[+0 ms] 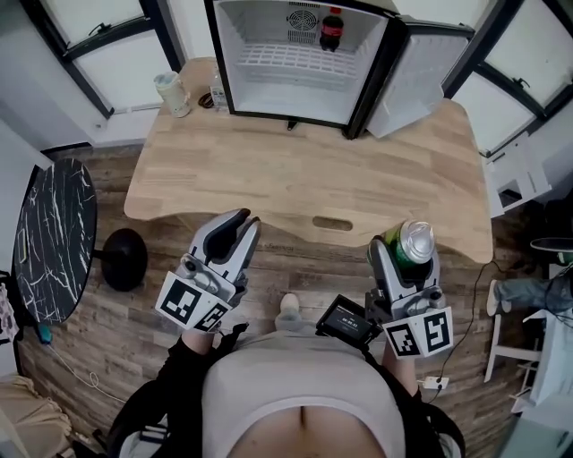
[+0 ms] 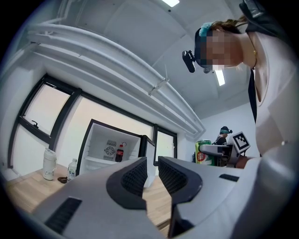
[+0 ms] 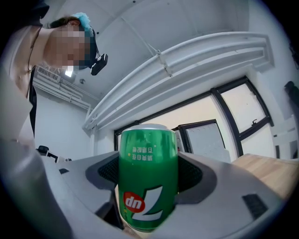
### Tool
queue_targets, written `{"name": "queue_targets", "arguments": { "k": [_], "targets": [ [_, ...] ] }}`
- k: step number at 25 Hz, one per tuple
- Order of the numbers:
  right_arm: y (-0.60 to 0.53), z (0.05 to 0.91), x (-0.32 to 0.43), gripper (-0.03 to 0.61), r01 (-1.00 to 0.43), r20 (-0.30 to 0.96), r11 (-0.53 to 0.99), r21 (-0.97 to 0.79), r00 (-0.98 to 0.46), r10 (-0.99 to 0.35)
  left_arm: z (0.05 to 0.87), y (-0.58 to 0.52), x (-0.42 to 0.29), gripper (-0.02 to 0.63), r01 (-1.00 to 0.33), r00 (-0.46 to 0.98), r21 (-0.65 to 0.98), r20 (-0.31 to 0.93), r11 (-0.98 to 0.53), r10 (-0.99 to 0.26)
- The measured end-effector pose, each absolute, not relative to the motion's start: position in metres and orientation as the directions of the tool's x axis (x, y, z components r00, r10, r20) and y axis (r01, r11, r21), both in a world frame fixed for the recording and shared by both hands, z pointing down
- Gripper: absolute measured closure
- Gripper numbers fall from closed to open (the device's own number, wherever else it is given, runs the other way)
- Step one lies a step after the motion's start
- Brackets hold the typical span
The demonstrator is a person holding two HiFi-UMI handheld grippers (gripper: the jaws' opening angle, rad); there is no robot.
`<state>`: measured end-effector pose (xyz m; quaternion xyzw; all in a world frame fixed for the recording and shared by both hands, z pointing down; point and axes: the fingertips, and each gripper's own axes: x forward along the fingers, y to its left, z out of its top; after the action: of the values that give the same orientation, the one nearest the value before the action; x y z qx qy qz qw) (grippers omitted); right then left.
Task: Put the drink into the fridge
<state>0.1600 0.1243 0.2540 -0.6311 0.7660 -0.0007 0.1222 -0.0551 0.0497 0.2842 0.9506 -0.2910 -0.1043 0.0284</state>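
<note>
While the fridge stands open at the desk's far edge, the right claw clamps the green can by the near edge, long axis upright, silver end up, print inverted. The left claw is almost together, empty.

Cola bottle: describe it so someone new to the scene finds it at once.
An open mini fridge stands at the far edge of the wooden table. On its wire shelf, right of the fan grille, stands the cola bottle. It is dark with a red cap and label, unlike the clear bottle outside.
</note>
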Motion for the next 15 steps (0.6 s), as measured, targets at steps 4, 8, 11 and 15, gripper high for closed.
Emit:
{"name": "queue_targets", "arguments": {
  "k": [4, 8, 11, 15],
  "targets": [
    [0.108, 0.254, 0.175, 0.232, -0.964, -0.195, 0.216, -0.153, -0.185, -0.963, 0.284, 0.035, -0.043, 0.535, -0.563, 0.795, 0.115, -0.195, -0.818, -0.575],
    [0.097, 0.255, 0.183, 0.232, -0.964, -0.2, 0.206, -0.171, -0.171, -0.965, 0.283, 0.027, -0.035, 0.537, -0.564, 0.793, 0.117, -0.199, -0.817, -0.576],
    [0.09, 0.255, 0.183, 0.232, -0.963, -0.197, 0.212, -0.167, -0.178, -0.964, 0.281, 0.021, -0.035, 0.537, -0.565, 0.792, 0.117, -0.199, -0.817, -0.577],
    [0.08, 0.255, 0.183, 0.232, -0.961, -0.192, 0.214, -0.175, -0.18, -0.965, 0.279, 0.012, -0.036, 0.538, -0.57, 0.79, 0.115, -0.196, -0.814, -0.581]
  ]
}}
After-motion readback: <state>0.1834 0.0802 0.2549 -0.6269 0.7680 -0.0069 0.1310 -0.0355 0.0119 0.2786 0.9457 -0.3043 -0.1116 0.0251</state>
